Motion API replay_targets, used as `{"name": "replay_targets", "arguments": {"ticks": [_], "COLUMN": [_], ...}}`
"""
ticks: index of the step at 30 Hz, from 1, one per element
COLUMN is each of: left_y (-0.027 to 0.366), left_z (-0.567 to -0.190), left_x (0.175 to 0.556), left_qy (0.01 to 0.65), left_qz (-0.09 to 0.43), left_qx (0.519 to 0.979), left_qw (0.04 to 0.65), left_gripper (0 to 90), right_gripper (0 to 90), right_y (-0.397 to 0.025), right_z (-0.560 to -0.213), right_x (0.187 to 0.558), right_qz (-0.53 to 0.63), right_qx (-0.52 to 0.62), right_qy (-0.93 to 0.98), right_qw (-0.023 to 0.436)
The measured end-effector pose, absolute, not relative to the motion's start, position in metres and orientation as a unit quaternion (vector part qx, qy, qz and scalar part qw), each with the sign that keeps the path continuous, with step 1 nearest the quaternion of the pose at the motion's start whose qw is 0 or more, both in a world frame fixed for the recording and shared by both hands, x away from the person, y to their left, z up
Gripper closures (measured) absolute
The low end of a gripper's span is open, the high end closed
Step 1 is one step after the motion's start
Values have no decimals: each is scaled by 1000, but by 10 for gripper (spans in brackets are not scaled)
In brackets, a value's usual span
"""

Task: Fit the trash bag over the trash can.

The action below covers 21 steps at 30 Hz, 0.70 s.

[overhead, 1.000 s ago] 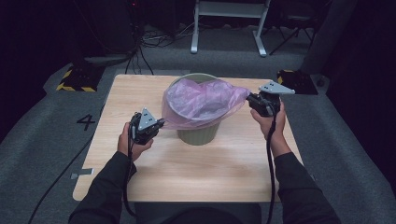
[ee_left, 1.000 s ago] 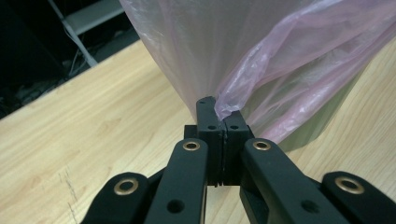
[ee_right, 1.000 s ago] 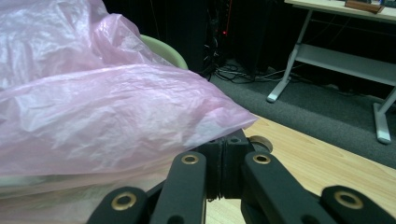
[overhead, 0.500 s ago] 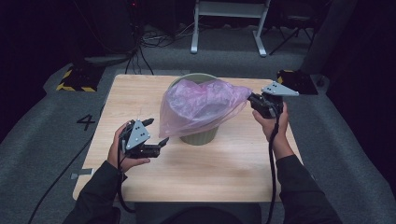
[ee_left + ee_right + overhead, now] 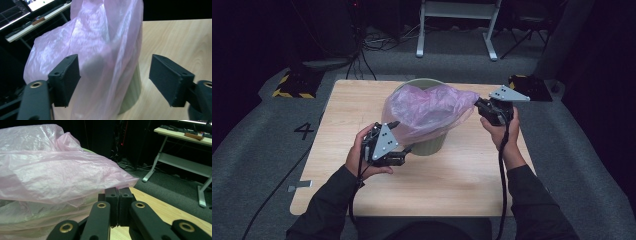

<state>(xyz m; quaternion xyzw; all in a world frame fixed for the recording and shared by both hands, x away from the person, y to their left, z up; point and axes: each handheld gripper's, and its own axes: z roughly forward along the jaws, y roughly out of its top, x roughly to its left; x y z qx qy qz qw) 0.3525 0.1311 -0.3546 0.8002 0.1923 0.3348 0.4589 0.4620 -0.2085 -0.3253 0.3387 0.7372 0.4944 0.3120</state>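
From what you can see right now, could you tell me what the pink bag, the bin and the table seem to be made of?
Bag: thin plastic film, probably; it is translucent, glossy and finely creased, and pulls taut where the right gripper pinches it.
Bin: looks like moulded plastic, a smooth, matte olive-green wall; painted metal is possible.
Table: wood or wood-look laminate, pale with printed or real grain, satin finish.

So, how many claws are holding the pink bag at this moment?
1. The right claw is shut on a corner of the pink bag, at the bin's right. The left claw is open beside the bag's left side, not gripping.
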Motion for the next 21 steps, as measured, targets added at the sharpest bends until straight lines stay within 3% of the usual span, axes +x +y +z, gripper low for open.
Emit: {"name": "replay_targets", "arguments": {"ticks": [4,7,11,14,21], "left_y": [121,113,118,126,144], "left_z": [-353,-352,-349,-346,-330], "left_x": [355,360,364,365,373], "left_qy": [190,197,189,183,196], "left_qz": [348,371,361,352,329], "left_qx": [800,798,806,807,794], "left_qw": [451,431,429,437,472], "left_gripper": [303,456,729,881,900], "right_gripper": [892,888,886,889,888], "right_y": [-207,-203,-201,-200,-202], "right_z": [-323,-320,-319,-319,-324], "right_x": [459,455,453,454,460], "right_qz": [497,498,495,485,472], "right_qx": [331,319,308,307,309], "right_qy": [739,743,747,752,767], "right_qw": [312,314,318,324,305]}}
